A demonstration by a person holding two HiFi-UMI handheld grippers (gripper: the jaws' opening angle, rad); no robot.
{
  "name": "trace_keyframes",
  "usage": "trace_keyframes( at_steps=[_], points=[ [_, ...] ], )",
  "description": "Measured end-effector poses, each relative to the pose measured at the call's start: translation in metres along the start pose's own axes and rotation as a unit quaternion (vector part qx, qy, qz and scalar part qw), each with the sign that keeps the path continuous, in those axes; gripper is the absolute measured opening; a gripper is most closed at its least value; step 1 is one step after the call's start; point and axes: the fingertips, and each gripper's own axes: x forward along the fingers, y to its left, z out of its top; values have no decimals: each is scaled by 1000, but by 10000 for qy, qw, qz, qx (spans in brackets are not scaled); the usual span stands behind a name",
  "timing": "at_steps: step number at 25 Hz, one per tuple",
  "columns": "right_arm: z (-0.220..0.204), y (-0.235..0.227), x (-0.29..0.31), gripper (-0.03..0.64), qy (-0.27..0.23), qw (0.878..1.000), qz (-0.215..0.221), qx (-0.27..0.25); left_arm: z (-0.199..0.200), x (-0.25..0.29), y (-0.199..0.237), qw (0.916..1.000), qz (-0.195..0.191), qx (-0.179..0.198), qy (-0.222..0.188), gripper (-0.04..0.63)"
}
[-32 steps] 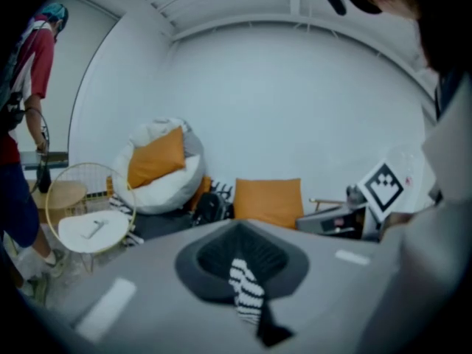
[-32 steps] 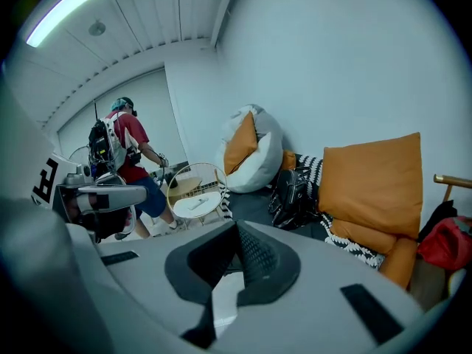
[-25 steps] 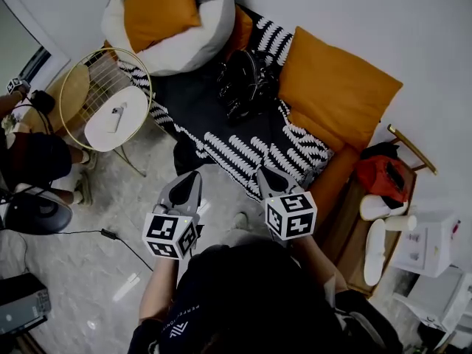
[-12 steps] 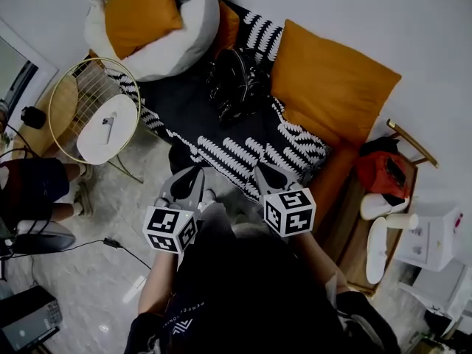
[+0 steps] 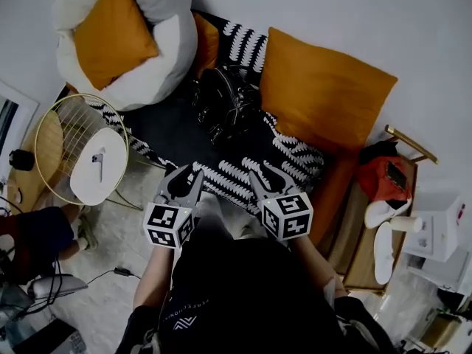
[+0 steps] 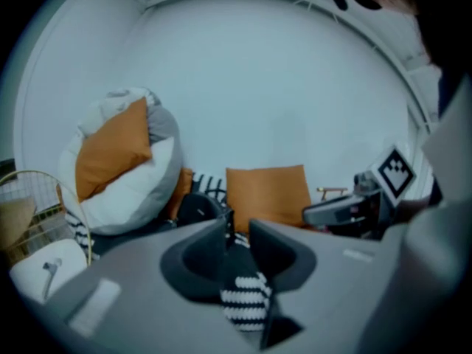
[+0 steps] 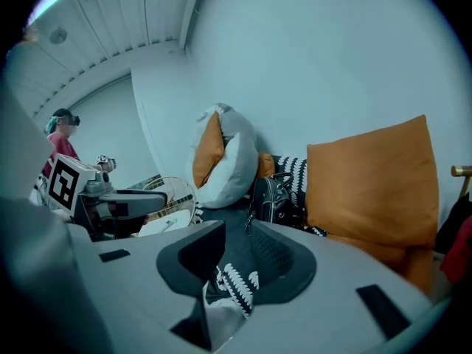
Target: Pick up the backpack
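Note:
A black backpack [image 5: 225,109] lies on the sofa's black-and-white patterned throw [image 5: 295,153], between a big white-and-grey cushion and an orange pillow [image 5: 324,94]. The backpack [image 7: 274,198] also shows ahead in the right gripper view and, partly hidden by the jaws, as a dark backpack [image 6: 198,206] in the left gripper view. My left gripper [image 5: 186,177] and right gripper [image 5: 262,175] hover side by side over the sofa's front edge, short of the bag. The jaws of both are opening, with a narrow gap and nothing between them.
A round gold-wire side table [image 5: 85,150] with a white top stands left of the sofa. A wooden shelf [image 5: 376,234] at the right holds a red bag [image 5: 383,179] and white items. Another person's legs [image 5: 37,234] show at the far left.
Both grippers have moved forward toward the sofa and backpack, and the view has shifted with them. Their jaws have begun to part.

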Motion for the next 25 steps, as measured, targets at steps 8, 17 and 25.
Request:
trace_keyframes(
  at_steps=[8,17,25],
  points=[
    [23,-27,86,134,196,9973,-536,465,19,73,83,9989,-272,208,320,104],
    [13,-56,157,164,586,9885,-1049,920,14,160,140,9931,-669,403,879,122],
    [-6,-71,201,196,785,9789,-1345,1326,-9,220,173,9867,-932,605,1190,143]
  ],
)
